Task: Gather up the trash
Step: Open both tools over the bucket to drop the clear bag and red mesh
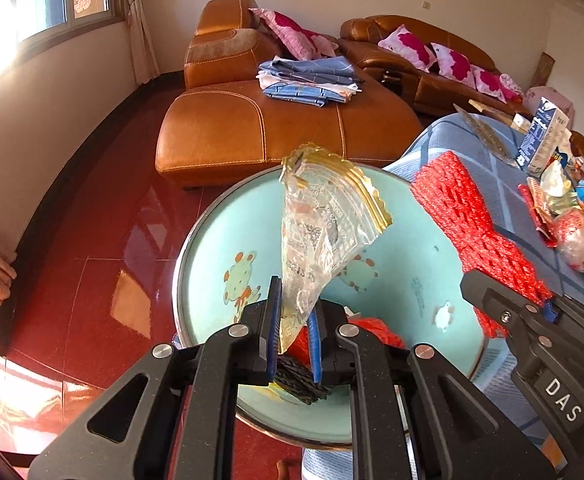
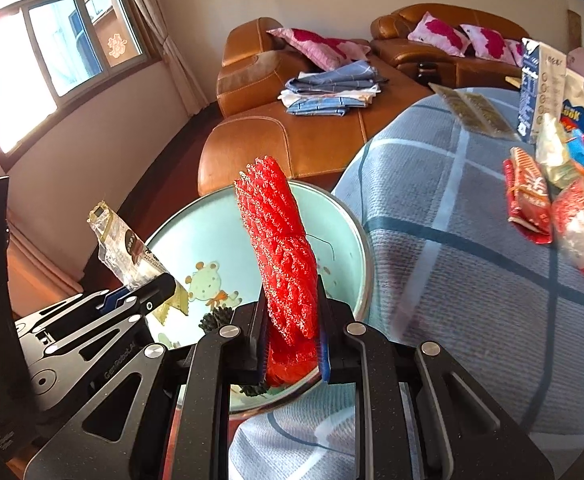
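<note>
Clear crinkled plastic, a gold-edged wrapper, stands upright clamped between the left tongs above a pale turquoise round basin printed with cartoon animals. Beside it the right tongs are clamped on a red foam-net fruit sleeve, also held over the basin, where a dark net scrap already lies. More wrappers and a blue-and-white carton lie well apart on the surface covered with a blue-grey checked cloth.
</note>
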Demonstrator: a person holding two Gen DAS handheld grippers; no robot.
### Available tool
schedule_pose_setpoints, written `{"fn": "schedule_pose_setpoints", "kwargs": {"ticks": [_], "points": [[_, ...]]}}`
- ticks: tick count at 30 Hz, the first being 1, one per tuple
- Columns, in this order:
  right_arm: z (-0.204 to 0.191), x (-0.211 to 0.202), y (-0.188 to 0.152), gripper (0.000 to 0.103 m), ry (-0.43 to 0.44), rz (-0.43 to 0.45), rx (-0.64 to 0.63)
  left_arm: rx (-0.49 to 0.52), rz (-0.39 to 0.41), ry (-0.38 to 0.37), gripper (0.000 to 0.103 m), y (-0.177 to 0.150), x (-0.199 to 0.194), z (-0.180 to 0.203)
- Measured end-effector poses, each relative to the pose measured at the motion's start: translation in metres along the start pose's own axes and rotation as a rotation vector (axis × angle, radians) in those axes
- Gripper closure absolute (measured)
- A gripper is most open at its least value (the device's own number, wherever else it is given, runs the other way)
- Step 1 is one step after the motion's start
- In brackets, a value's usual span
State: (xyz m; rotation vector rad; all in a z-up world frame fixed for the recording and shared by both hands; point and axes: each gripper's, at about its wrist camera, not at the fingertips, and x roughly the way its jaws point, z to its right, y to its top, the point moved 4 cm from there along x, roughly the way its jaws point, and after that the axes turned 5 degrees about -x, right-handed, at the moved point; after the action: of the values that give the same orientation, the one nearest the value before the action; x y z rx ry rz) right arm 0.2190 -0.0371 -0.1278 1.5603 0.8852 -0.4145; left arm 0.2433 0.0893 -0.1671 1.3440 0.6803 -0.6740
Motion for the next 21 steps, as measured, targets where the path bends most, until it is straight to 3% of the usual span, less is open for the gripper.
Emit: {"fn": "schedule_pose_setpoints", "kwargs": {"ticks": [3, 4, 5, 8, 14, 16, 19, 21], "points": [[0.0, 0.004, 0.0, 0.081, 0.013, 0.001, 0.0, 0.006, -0.006, 0.008, 0.088, -0.001, 0.003, 0.0], [0.001, 0.005, 0.0, 0.075, 0.02, 0.005, 0.003, 0.007, -0.005, 0.009, 0.086, -0.001, 0.003, 0.0], [0.002, 0.004, 0.0, 0.068, 0.028, 0.007, 0.008, 0.007, -0.004, 0.012, 0.079, -0.001, 0.003, -0.001], [0.008, -0.008, 0.003, 0.068, 0.041, 0.036, 0.033, -0.001, 0.01, 0.024, 0.057, 0.0, 0.0, -0.003], [0.02, -0.033, 0.007, 0.068, 0.008, 0.092, 0.07, -0.02, 0.038, 0.054, 0.026, 0.002, -0.011, -0.006], [0.027, -0.048, 0.005, 0.066, -0.037, 0.125, 0.083, -0.022, 0.058, 0.08, 0.022, 0.003, -0.019, -0.006], [0.034, -0.069, -0.003, 0.046, -0.078, 0.179, 0.083, -0.031, 0.08, 0.113, 0.013, 0.002, -0.03, -0.006], [0.037, -0.076, -0.008, 0.046, -0.091, 0.189, 0.08, -0.031, 0.083, 0.1, 0.013, 0.0, -0.036, -0.001]]}}
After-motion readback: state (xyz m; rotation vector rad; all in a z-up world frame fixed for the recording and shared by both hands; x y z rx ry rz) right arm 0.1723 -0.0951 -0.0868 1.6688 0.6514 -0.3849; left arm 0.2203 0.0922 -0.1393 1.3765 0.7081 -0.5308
